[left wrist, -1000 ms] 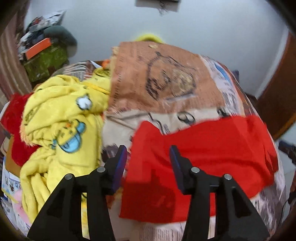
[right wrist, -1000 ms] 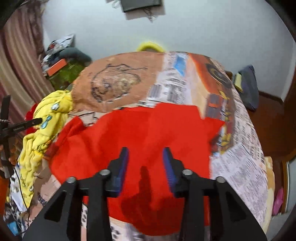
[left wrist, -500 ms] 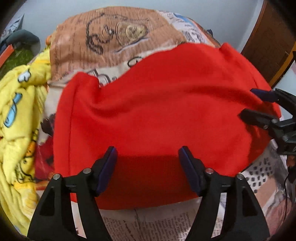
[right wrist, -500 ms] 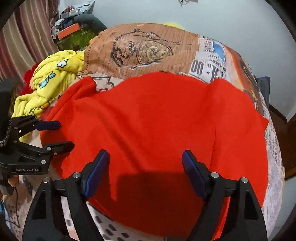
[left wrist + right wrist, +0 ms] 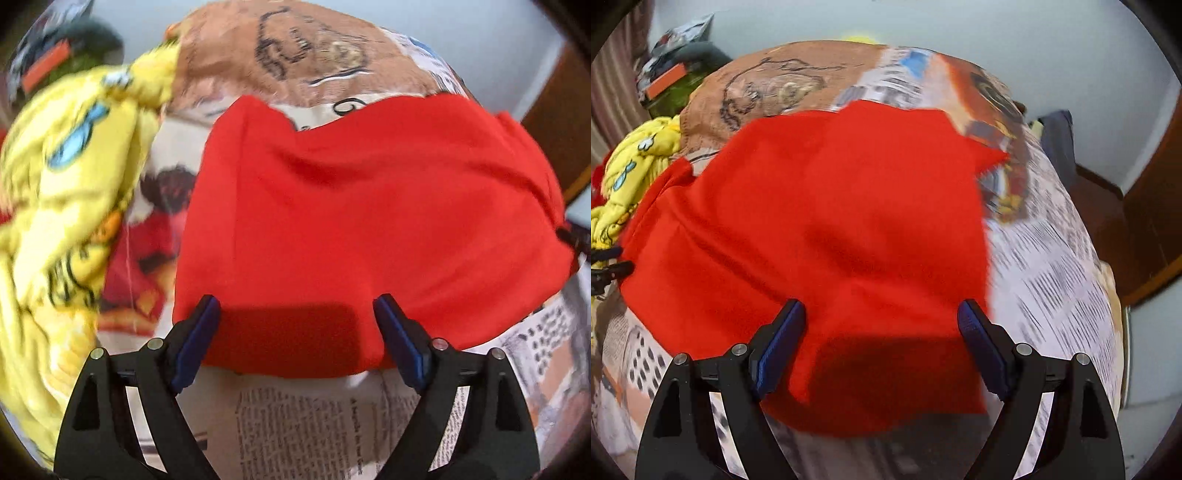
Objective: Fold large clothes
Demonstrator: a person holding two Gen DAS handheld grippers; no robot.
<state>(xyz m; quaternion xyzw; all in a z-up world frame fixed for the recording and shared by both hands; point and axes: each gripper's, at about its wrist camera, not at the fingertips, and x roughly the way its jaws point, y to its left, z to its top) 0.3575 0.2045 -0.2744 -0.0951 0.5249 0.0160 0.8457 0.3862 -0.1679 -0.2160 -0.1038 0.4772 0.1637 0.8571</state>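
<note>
Red cloth (image 5: 369,221) is lying spread across the printed bedcover (image 5: 314,417), with a yellow garment (image 5: 66,192) heaped to its left. You are holding your left gripper (image 5: 295,332) and right gripper (image 5: 882,332) over its near edge, both with fingers spread wide, gripping nothing.

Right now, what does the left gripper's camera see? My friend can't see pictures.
A red cloth lies spread on a printed bedsheet, with the open left gripper hovering at its near edge. A crumpled yellow cartoon garment sits to the left.
</note>
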